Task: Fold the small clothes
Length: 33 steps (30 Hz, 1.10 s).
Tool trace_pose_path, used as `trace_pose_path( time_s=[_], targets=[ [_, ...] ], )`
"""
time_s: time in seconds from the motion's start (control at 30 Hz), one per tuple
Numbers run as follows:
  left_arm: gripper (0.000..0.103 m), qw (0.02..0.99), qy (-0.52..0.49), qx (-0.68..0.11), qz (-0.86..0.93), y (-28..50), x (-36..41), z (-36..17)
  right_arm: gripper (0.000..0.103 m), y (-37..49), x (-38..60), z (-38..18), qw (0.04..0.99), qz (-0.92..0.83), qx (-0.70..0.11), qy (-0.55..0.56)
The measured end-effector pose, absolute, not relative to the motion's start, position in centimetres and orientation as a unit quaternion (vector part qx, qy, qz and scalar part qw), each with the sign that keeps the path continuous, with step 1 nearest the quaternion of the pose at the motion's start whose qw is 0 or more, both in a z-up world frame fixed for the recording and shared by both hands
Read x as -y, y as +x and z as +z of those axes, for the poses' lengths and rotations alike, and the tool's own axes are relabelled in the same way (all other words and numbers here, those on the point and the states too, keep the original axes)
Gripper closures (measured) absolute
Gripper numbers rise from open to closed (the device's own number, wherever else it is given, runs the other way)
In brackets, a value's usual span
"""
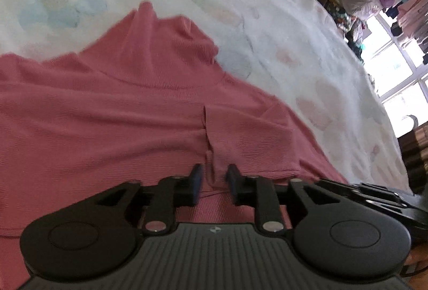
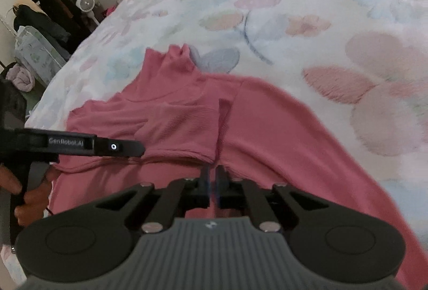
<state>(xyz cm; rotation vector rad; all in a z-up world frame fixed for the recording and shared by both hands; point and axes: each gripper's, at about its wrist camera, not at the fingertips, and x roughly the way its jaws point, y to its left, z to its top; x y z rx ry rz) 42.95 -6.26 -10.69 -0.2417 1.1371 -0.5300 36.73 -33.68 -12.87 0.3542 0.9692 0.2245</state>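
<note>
- Left gripper (image 1: 214,177): matte black plastic linkage arms with silver pivot pins on a ribbed grey body, at the bottom of the left view. Its two flat fingers stand apart, and a raised ridge of cloth sits between them; the pads do not appear to press on it.
- Right gripper (image 2: 213,180): same build, bottom centre of the right view. Its fingers are drawn nearly together, pinching a thin fold of cloth where two layers meet.
- In the right view the left gripper's black body, lettered "GenRobot.AI", reaches in from the left edge, held by a hand (image 2: 18,196) at lower left.
- Top (image 1: 107,116): a pink, finely ribbed knit with a high tubular neck. It fills the lower and middle part of both views, lying on the bed with a side layer folded over the body, leaving a straight hem edge and a short vertical crease just above each gripper.
- Its long axis runs from the grippers toward the upper middle of each frame; the neck points away, leaning slightly left and standing up a little, rumpled.
- Bedspread (image 1: 254,22): soft, fuzzy, white, with pale pink and blue flower prints, spreading around the top on all far sides.
- Window (image 1: 388,62): bright panes, right edge of the left view.
- Clothes rack (image 2: 48,6): dark garments, upper left of the right view.
</note>
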Motion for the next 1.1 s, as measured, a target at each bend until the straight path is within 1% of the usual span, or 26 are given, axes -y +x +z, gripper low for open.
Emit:
trace_pose_path(
  time_s=[0.03, 0.17, 0.2, 0.23, 0.27, 0.4, 0.47, 0.5, 0.63, 0.7, 0.8, 0.9, 0.97, 1.0, 1.03, 1.07, 1.1],
  targets=[
    [0.065, 0.808, -0.111, -0.522, -0.248, 42.7, 5.7, -10.0, 0.102, 36.1, 34.2, -12.3, 0.868, 0.099, -0.456, 0.167],
    [0.063, 0.835, -0.078, -0.48, -0.258, 40.2, 3.6, -6.4, 0.096, 31.1, 38.8, -9.3, 0.878, 0.041, -0.432, 0.2],
    [0.062, 0.842, -0.069, -0.471, -0.255, 39.5, 3.0, -5.6, 0.084, 29.6, 40.1, -8.8, 0.88, 0.022, -0.427, 0.209],
    [0.06, 0.848, -0.059, -0.463, -0.253, 38.8, 2.4, -4.8, 0.072, 28.0, 41.4, -8.3, 0.881, -0.001, -0.421, 0.217],
    [0.058, 0.854, -0.045, -0.457, -0.245, 38.1, 1.7, -3.9, 0.07, 25.9, 42.9, -7.8, 0.881, -0.032, -0.417, 0.223],
    [0.058, 0.874, -0.001, -0.442, -0.203, 35.5, -0.8, -1.5, 0.069, 18.5, 47.7, -6.6, 0.866, -0.128, -0.41, 0.255],
    [0.058, 0.88, 0.01, -0.439, -0.18, 34.2, -1.9, -0.7, 0.063, 14.6, 49.8, -6.1, 0.857, -0.167, -0.404, 0.271],
    [0.058, 0.882, 0.011, -0.438, -0.173, 33.6, -2.3, -0.4, 0.058, 12.9, 50.5, -6.0, 0.853, -0.186, -0.402, 0.275],
    [0.056, 0.885, -0.012, -0.439, -0.151, 31.2, -4.4, -0.2, 0.054, 6.5, 52.9, -6.3, 0.828, -0.257, -0.405, 0.29],
    [0.056, 0.884, -0.029, -0.442, -0.149, 30.0, -5.2, -0.4, 0.054, 3.6, 54.0, -6.9, 0.812, -0.278, -0.404, 0.316],
    [0.055, 0.881, -0.044, -0.448, -0.147, 28.8, -5.8, -0.9, 0.054, 0.2, 55.5, -8.2, 0.789, -0.3, -0.392, 0.364],
    [0.055, 0.878, -0.045, -0.456, -0.139, 28.2, -5.9, -1.1, 0.054, -1.3, 56.3, -9.9, 0.773, -0.301, -0.387, 0.404],
    [0.055, 0.88, -0.047, -0.453, -0.138, 27.8, -6.1, -0.9, 0.058, -1.9, 56.4, -10.9, 0.763, -0.297, -0.388, 0.423],
    [0.054, 0.88, -0.049, -0.452, -0.138, 27.7, -6.3, -0.8, 0.063, -2.0, 56.2, -11.4, 0.761, -0.288, -0.383, 0.437],
    [0.054, 0.88, -0.051, -0.452, -0.137, 27.6, -6.4, -0.7, 0.077, -1.8, 56.0, -11.5, 0.761, -0.282, -0.379, 0.445],
    [0.054, 0.881, -0.051, -0.451, -0.135, 27.7, -6.6, -0.5, 0.086, -1.6, 55.8, -11.6, 0.763, -0.274, -0.375, 0.45],
    [0.054, 0.882, -0.049, -0.45, -0.133, 27.5, -6.6, -0.4, 0.101, -1.3, 55.5, -11.5, 0.766, -0.274, -0.375, 0.445]
  ],
)
